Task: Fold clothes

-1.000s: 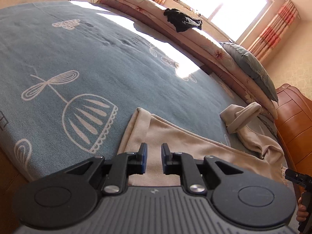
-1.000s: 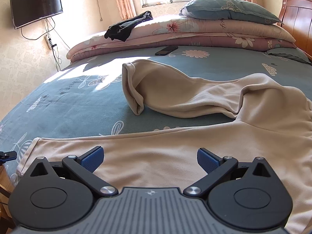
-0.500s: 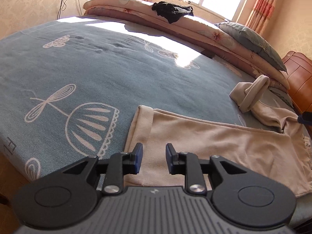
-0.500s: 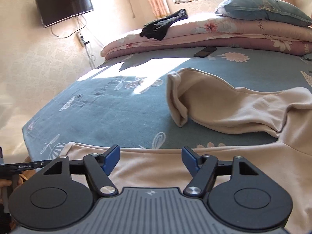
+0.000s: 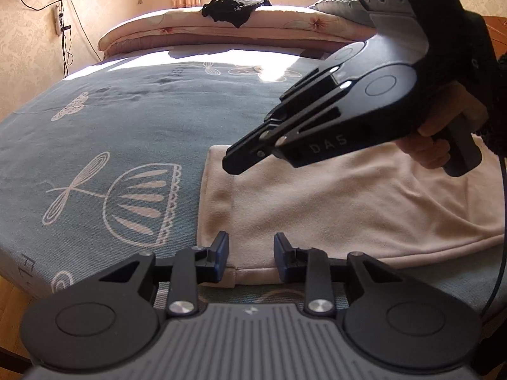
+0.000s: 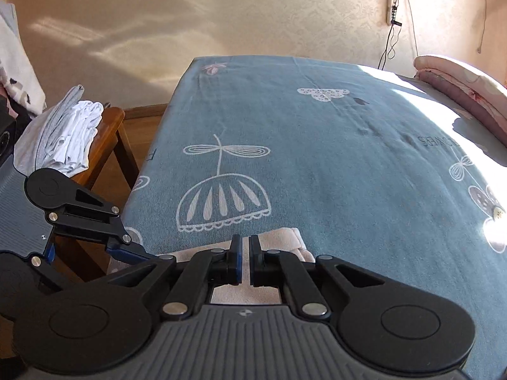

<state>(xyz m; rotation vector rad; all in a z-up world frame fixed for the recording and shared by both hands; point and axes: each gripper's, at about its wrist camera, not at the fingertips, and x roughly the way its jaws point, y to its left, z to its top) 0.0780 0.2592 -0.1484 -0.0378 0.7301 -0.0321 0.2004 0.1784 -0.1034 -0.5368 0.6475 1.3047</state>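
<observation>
A beige garment (image 5: 348, 202) lies spread flat on the bed (image 5: 126, 120), its hem at the near edge. The left gripper (image 5: 250, 258) has its jaws parted astride the hem corner, gripping nothing. The right gripper (image 6: 245, 259) hangs over the hem's far corner, jaws almost shut with a slit between, no cloth visibly caught. No fold shows in the part seen; folding remains.

The blue bedspread (image 5: 126, 120) lies bare from nine to twelve o'clock; the right gripper (image 5: 236, 161) hangs over the beige garment (image 5: 348, 209) at one o'clock, blocking that side, quilts (image 5: 221, 28) behind
</observation>
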